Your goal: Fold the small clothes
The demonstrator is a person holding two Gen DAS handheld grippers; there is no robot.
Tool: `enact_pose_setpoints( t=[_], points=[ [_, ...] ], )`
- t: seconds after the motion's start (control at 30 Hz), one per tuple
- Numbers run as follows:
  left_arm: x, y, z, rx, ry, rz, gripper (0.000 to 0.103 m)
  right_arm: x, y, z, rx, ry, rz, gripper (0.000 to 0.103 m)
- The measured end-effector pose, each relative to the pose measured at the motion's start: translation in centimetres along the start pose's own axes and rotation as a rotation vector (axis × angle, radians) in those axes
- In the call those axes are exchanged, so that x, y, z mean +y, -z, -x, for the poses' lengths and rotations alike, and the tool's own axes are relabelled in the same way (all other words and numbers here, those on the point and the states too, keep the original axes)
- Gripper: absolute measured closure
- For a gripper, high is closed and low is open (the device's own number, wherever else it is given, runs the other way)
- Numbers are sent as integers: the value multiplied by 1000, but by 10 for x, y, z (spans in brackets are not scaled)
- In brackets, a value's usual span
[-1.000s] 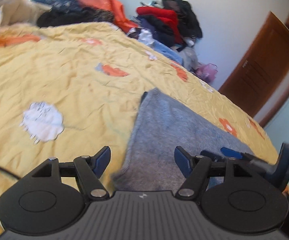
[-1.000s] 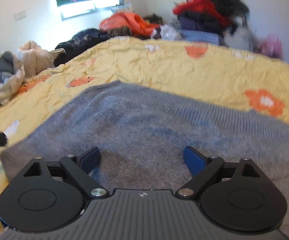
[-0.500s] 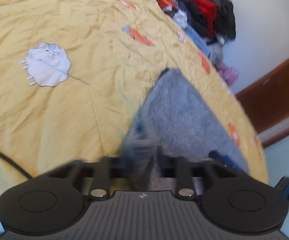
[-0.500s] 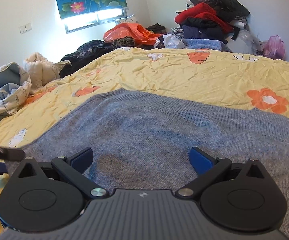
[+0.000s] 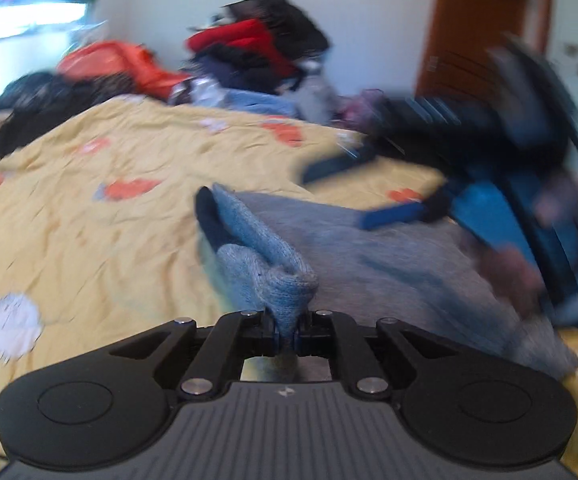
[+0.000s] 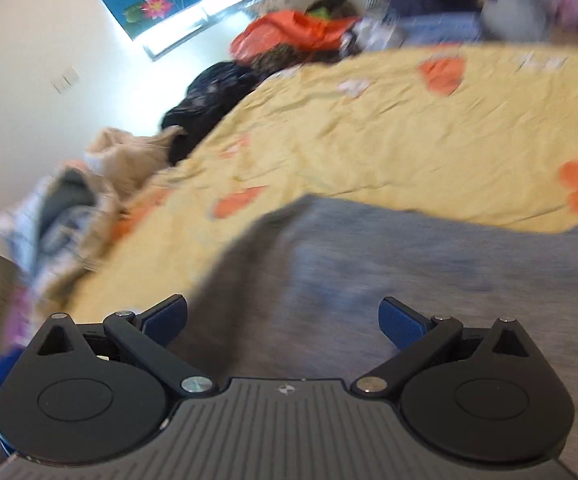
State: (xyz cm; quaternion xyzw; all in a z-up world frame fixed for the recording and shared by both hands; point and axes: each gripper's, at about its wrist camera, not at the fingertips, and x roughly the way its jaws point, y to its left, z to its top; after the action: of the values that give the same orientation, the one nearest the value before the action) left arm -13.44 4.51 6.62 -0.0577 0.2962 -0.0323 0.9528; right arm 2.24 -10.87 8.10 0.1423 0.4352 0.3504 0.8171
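Here the left tongs [image 5: 286, 330] pinch the grey sweater [image 5: 369, 240]; the right tongs [image 6: 283, 318] gape wide above it.

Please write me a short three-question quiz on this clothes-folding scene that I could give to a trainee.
1. True or false: the left gripper is shut on a pinch of the grey knit garment.
2. Multiple choice: the right gripper is (A) shut on the garment, (B) open above the garment, (C) holding an orange jacket.
3. Fill in: the garment lies on a ____ bedspread with orange flowers.

Key
1. True: the fabric is bunched between its fingers.
2. B: its blue fingers stand wide apart, with nothing between them.
3. Yellow.
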Motion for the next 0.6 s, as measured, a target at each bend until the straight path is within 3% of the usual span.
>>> enact_pose_setpoints(
  t=[0.07,0.13,0.3,0.4,0.43,0.47,0.53,0.6],
  points=[
    [-8,2,-3,7,25,-43,97,0,-19,-17,81,-96,-88,2],
    [-12,5,-7,19,42,-64,97,3,-32,-35,134,-129,-110,4],
    [-10,9,-7,29,71,-82,97,13,-43,-78,238,-79,-88,15],
    [-12,9,-9,38,79,-103,97,23,-43,-101,296,-2,-18,24],
    [-14,10,-9,40,80,-113,97,25,-44,-107,305,33,10,32],
    [-15,10,-9,40,79,-125,97,26,-45,-111,305,61,33,52],
    [-19,9,-7,36,78,-147,97,26,-46,-114,296,112,87,82],
    [-22,7,-6,29,87,-167,97,17,-46,-107,289,106,115,83]
  ],
)
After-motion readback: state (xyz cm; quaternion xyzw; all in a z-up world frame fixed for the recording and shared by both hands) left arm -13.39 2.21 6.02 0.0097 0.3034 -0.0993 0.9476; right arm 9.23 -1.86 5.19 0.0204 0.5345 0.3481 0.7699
